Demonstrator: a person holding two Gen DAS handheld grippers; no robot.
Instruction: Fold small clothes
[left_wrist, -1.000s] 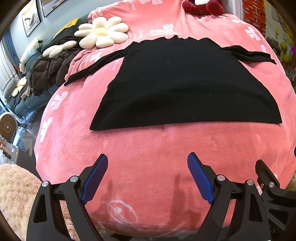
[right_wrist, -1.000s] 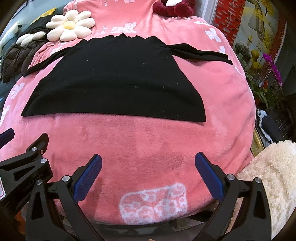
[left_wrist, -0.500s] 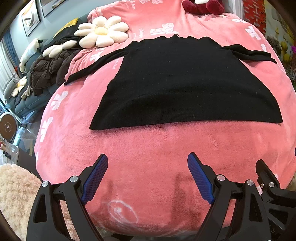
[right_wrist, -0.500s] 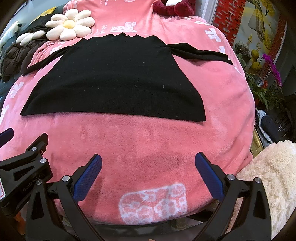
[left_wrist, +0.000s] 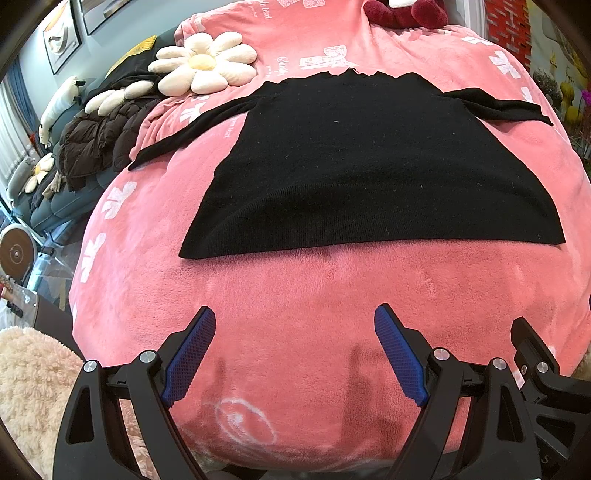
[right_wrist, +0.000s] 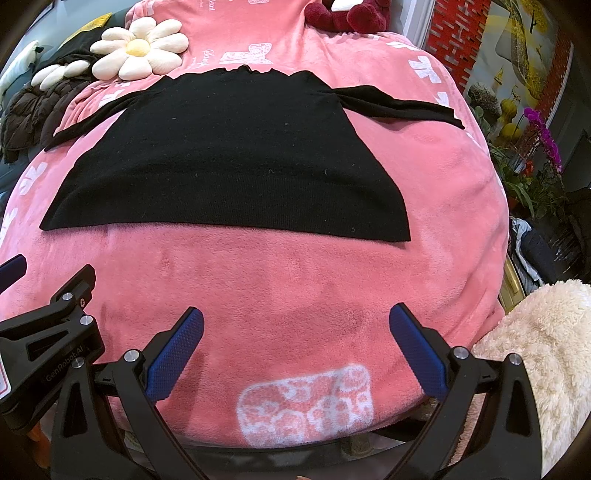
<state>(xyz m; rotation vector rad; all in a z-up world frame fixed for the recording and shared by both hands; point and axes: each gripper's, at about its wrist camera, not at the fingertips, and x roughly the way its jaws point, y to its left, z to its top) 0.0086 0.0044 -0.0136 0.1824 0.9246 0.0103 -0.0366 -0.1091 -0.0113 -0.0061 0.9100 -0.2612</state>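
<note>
Home living rm: sofa (left_wrist: 55, 206), daisy cushion (left_wrist: 203, 62), pink blanket (left_wrist: 314, 314).

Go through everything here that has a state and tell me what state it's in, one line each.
black sweater: spread flat on the pink blanket, unfolded, both sleeves stretched out sideways.
left gripper: jaws open, empty, short of the sweater hem.
right gripper: jaws open, empty, short of the hem.
pink blanket: spread smooth under the sweater.
</note>
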